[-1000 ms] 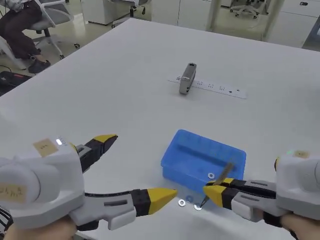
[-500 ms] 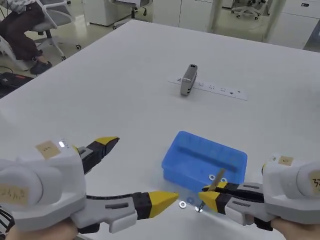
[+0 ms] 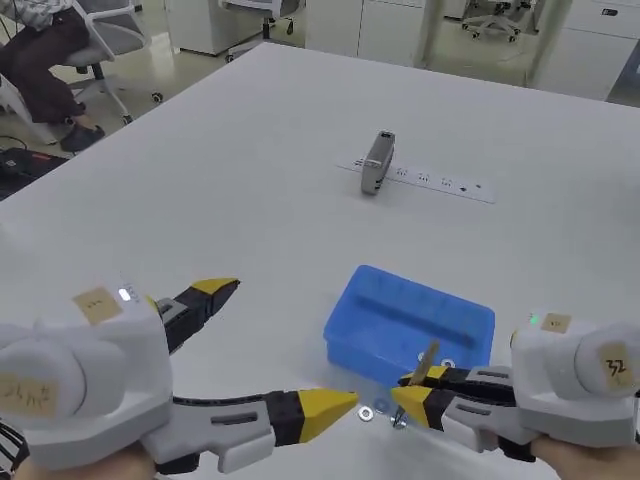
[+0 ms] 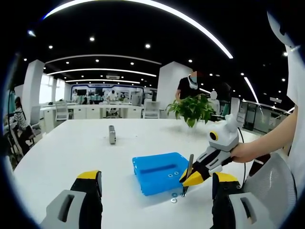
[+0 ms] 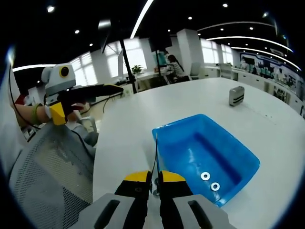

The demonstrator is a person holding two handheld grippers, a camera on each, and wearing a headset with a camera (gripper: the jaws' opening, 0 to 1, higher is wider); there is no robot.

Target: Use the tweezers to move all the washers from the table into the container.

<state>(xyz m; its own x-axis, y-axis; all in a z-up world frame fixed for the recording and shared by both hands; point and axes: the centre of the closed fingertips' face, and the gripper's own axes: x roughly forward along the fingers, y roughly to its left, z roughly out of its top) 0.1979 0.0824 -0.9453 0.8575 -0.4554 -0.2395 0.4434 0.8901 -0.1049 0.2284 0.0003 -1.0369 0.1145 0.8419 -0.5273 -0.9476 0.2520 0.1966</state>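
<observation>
- Near the lower middle of the head view, the right gripper [image 3: 408, 393] is pinching slim metal tweezers [image 5: 156, 157] between closed jaws, tips pointing at the white table [image 3: 250, 180].
- Two small silver ring washers [image 5: 205, 176] are already lying inside the blue rectangular plastic container [image 3: 400, 300].
- At least two loose washers [image 3: 367, 412] are waiting on the table just beside its near wall.
- Left gripper [image 3: 286, 344] is hovering lower left, jaws spread wide, carrying nothing.

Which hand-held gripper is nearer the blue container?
Right. The right hand-held gripper is close in front of the blue container; the left hand-held gripper is farther back, to its left.
</observation>
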